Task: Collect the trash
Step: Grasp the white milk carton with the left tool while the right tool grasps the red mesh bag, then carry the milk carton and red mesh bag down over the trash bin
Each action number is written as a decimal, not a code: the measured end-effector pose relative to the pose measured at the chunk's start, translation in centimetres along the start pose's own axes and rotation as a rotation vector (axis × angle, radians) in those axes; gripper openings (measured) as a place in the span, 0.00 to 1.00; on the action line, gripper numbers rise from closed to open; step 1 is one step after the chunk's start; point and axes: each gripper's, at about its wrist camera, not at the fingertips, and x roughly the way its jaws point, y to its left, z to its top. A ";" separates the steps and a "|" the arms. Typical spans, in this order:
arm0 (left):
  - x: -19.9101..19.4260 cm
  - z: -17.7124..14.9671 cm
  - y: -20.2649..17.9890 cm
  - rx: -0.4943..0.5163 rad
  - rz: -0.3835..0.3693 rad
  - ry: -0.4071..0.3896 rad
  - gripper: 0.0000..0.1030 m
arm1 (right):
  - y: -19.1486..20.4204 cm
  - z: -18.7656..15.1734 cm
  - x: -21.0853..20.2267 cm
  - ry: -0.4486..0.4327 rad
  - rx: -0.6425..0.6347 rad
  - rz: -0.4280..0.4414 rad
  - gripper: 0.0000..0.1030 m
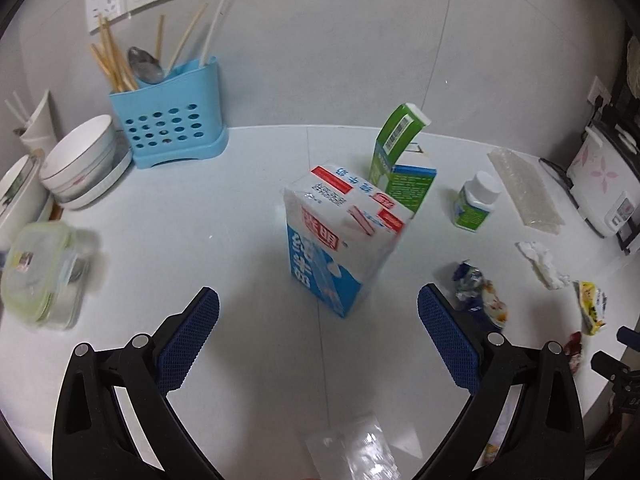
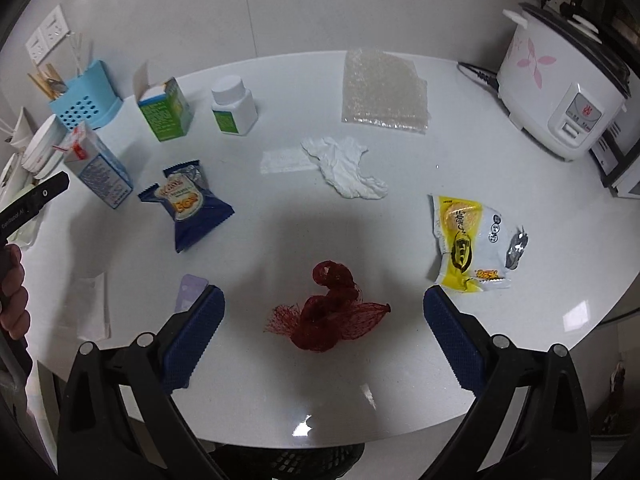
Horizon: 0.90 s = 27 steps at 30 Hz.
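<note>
Left gripper (image 1: 318,316): jaws spread wide, nothing between the pads, hovering over the white table (image 1: 200,240). Straight ahead at 12 o'clock stands a blue-and-white milk carton (image 1: 340,240), upright, slightly blurred, not touched. Behind it at 1 o'clock, a green box (image 1: 400,168) with its flap open; at 2 o'clock a small white-capped bottle (image 1: 476,202). A blue snack wrapper (image 1: 480,296) lies just beside the right finger. At 9 o'clock, a clear lidded container (image 1: 44,276); at 10–11 o'clock stacked bowls (image 1: 80,160) and a blue utensil holder (image 1: 172,128) against the wall.

Right gripper (image 2: 324,312): jaws also wide apart, empty. Between the fingertips, on the table — a bunched red mesh net (image 2: 328,316), not gripped. At 2 o'clock, a yellow-and-white snack packet (image 2: 468,240), torn open. At 12 o'clock a crumpled white tissue (image 2: 344,164), and beyond it a bubble-wrap sheet (image 2: 384,92). The blue wrapper shows here at 10 o'clock, near the carton. Rice cooker (image 2: 556,92) at the far 2 o'clock edge. A hand (image 2: 14,296) on the other tool's grip shows at 9 o'clock.
</note>
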 end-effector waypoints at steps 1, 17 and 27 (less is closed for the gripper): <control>0.9 0.3 0.3 0.004 -0.010 0.004 0.94 | 0.1 0.1 0.4 0.011 0.009 -0.005 0.90; 5.3 1.9 0.2 0.096 -0.130 -0.017 0.86 | -1.3 -0.2 5.5 0.177 0.179 0.006 0.69; 5.5 2.4 -0.8 0.152 -0.150 -0.008 0.68 | -1.9 -0.3 6.3 0.215 0.273 0.010 0.40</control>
